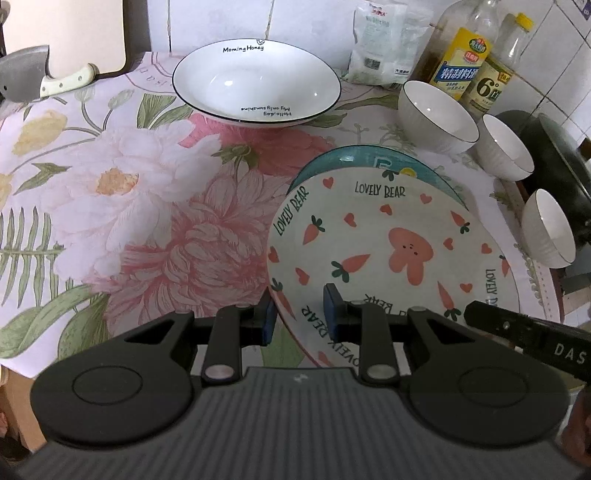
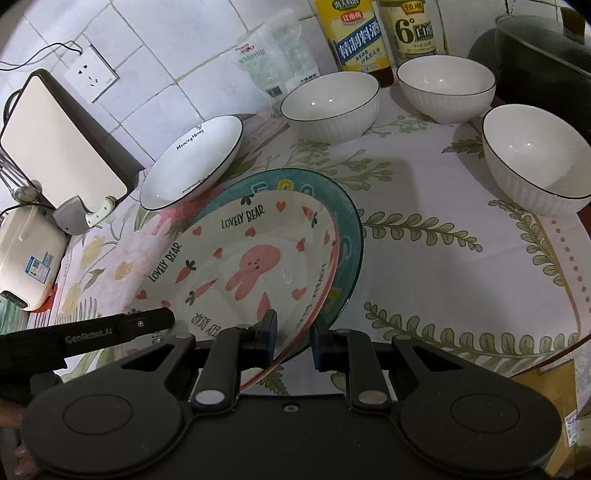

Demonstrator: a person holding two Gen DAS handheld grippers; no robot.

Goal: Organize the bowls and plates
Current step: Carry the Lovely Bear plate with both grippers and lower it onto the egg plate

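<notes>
A cream "Lovely Bear" plate (image 1: 391, 254) (image 2: 243, 266) with a pink rabbit lies over a teal plate (image 1: 373, 158) (image 2: 351, 236). My left gripper (image 1: 299, 314) is open, its fingers either side of the bear plate's near left rim. My right gripper (image 2: 293, 334) is open, its fingers either side of the plate's near right rim. A white "Morning Honey" deep plate (image 1: 255, 81) (image 2: 192, 162) sits at the back. Three white ribbed bowls (image 1: 437, 116) (image 1: 504, 151) (image 1: 548, 229) stand to the right, also in the right wrist view (image 2: 330, 105) (image 2: 445, 88) (image 2: 537, 158).
Oil and vinegar bottles (image 1: 465, 62) (image 2: 354, 33) and a white bag (image 1: 384, 40) (image 2: 279, 61) stand against the tiled wall. A dark wok (image 1: 561, 158) is at the far right. A cleaver (image 1: 29, 79) and cutting board (image 2: 62, 144) are at the back left. A floral cloth (image 1: 129, 192) covers the table.
</notes>
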